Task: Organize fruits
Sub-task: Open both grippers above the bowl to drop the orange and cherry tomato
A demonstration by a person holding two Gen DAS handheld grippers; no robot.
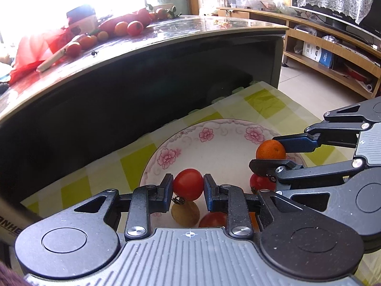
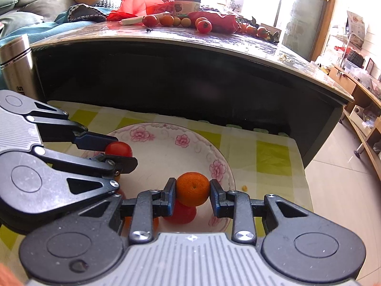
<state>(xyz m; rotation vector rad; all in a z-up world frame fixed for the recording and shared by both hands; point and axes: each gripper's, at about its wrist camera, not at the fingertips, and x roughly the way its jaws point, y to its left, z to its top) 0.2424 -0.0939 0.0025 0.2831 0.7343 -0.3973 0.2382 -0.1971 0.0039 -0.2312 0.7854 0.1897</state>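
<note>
My left gripper is shut on a red cherry tomato, held above the near part of a white plate with pink flowers. My right gripper is shut on a small orange, over the same plate. In the left wrist view the right gripper comes in from the right with the orange. In the right wrist view the left gripper enters from the left with the tomato. More red fruit and a brownish round fruit lie on the plate below.
The plate rests on a yellow-and-white checked cloth over a low surface. Behind it stands a dark table with a glossy top carrying more tomatoes and oranges, red bags and a box. A steel flask stands at the left.
</note>
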